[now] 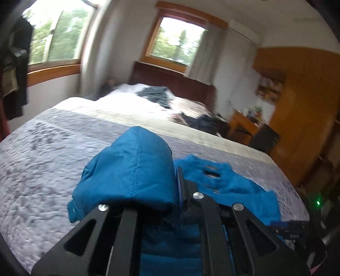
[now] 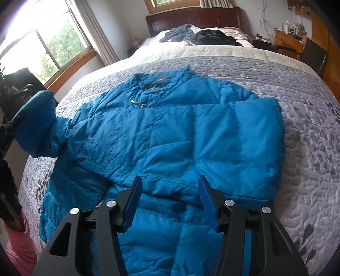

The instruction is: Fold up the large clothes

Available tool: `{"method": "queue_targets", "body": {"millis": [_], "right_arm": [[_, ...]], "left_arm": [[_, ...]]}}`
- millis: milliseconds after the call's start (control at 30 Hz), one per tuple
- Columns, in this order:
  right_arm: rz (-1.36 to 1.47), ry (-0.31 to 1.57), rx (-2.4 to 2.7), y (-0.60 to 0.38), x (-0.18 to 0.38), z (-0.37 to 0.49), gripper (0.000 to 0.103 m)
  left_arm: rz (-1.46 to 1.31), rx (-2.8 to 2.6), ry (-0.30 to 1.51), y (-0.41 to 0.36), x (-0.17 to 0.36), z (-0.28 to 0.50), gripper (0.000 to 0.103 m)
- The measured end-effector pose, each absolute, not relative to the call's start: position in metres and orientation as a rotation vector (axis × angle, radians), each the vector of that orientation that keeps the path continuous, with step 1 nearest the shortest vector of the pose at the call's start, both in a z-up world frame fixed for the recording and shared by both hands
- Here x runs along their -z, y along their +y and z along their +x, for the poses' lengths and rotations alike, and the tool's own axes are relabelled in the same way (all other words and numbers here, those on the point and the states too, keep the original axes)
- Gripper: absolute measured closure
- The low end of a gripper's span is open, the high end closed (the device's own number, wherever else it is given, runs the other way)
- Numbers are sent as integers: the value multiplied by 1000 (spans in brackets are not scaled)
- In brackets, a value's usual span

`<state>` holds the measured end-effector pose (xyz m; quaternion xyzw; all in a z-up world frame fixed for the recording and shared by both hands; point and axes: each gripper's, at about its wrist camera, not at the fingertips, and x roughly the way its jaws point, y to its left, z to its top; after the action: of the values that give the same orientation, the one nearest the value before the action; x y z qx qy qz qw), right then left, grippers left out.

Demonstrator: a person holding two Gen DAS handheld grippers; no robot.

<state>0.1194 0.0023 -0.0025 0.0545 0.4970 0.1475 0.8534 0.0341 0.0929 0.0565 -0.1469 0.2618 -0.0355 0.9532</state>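
**Blue jacket on the bed, one sleeve lifted**

Left wrist view: blurred throughout. Left gripper (image 1: pixel 170 191) clamped on the sleeve (image 1: pixel 131 167) of a blue padded jacket (image 1: pixel 233 186), cuff end bunched up over the fingers and raised off the grey patterned bedspread (image 1: pixel 53 152). Rest of the jacket spread to the right on the bed. Far end: dark clothes (image 1: pixel 157 95) piled near a dark wooden headboard (image 1: pixel 170 76), two windows (image 1: pixel 176 40) behind, an orange-brown wardrobe (image 1: pixel 301 106) at the right.

Right wrist view: right gripper (image 2: pixel 170 201) gaping wide, blue-padded fingers (image 2: pixel 132 203) hovering above the lower front of the jacket (image 2: pixel 170 131), holding nothing. Jacket lying front up in the middle of the bedspread (image 2: pixel 308 148), collar toward the headboard (image 2: pixel 195 19), the right-hand sleeve folded across the chest. Left-hand sleeve (image 2: pixel 36 121) lifted off the bed at the frame's left edge, beside the black body of the other gripper. Pink knitted sleeve (image 2: pixel 19 250) of the person at bottom left. Dark clothes (image 2: pixel 214 36) heaped near the pillows.
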Motion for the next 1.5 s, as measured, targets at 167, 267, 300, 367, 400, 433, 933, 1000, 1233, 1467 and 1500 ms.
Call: {"method": "queue_targets", "body": {"millis": [167, 267, 300, 367, 400, 433, 933, 1000, 1233, 1467, 1500], "right_arm": [[103, 1018, -273, -11, 3, 119, 48], [106, 1009, -255, -19, 5, 119, 48], [113, 1010, -255, -21, 6, 119, 48], [130, 1014, -259, -26, 9, 121, 48], [136, 1014, -260, -28, 11, 121, 48], [139, 1015, -261, -29, 12, 121, 48], [149, 1017, -279, -27, 12, 123, 47], [142, 1020, -311, -17, 3, 125, 43], [109, 1068, -472, 68, -23, 149, 39], [-90, 1053, -566, 180, -41, 161, 35], [-127, 1055, -567, 196, -38, 163, 33]], "left_arm": [[-258, 175, 551, 31, -50, 52, 95], [-255, 219, 605, 0, -34, 71, 95], [-258, 224, 625, -9, -28, 73, 95], [-256, 222, 663, -20, -13, 84, 95], [-249, 219, 682, -26, -4, 89, 95], [-245, 217, 700, -30, 4, 93, 95], [-218, 328, 895, 1, 55, 75, 59], [-243, 333, 861, 23, 44, 58, 54], [-283, 129, 755, 100, 23, 45, 53], [-304, -60, 755, 147, 28, 51, 53], [-304, -71, 758, 151, 29, 51, 53]]}}
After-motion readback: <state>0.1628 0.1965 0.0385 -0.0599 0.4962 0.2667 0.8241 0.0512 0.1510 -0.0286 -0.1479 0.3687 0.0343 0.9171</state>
